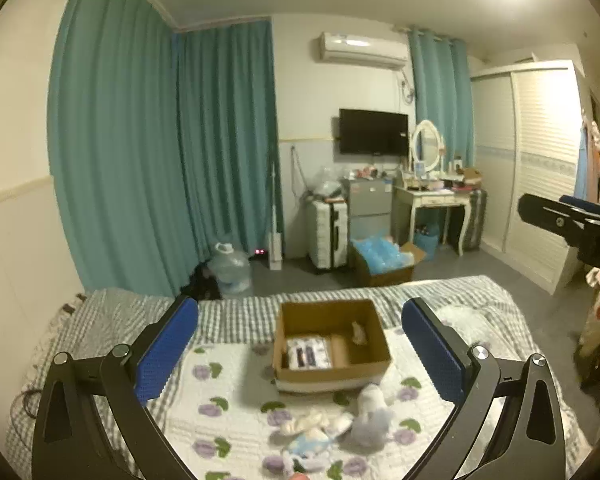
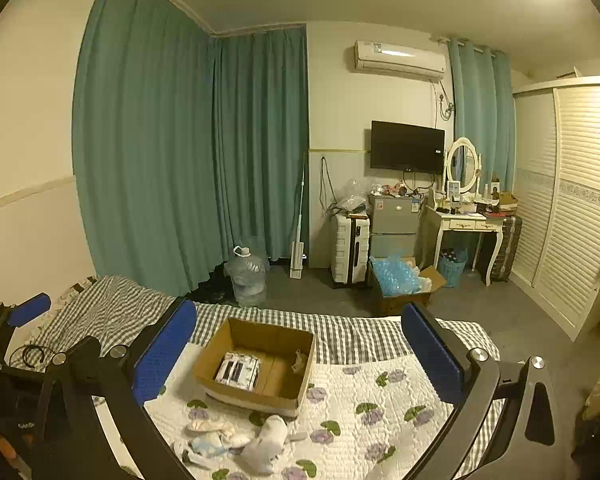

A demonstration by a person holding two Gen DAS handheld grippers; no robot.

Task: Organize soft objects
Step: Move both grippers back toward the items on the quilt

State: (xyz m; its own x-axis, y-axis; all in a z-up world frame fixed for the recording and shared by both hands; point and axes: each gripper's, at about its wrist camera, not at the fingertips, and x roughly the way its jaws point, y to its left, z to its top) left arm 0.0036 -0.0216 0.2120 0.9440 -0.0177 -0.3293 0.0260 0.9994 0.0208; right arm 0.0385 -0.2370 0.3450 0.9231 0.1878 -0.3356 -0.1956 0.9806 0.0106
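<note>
Cardboard box [image 1: 332, 340] open-topped mid-bed [image 1: 236, 412]; socks [image 1: 320, 428] at its near edge. Left tool [image 1: 300, 344], right tool [image 2: 296, 352] both wide, empty, above quilt.

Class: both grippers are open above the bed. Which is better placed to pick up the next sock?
Left, probably: the sock pile lies centred between the left gripper fingers; it sits left of centre for the right gripper.

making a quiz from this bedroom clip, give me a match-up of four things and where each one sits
Things:
1. cardboard box
2. pile of socks
3. water jug
4. television

Places:
A. on the wall above the small fridge
B. on the floor by the teal curtains
C. on the quilt, nearer the camera than the box
D. on the bed, open at the top

Pairs: 1-D, 2-C, 3-B, 4-A
</note>
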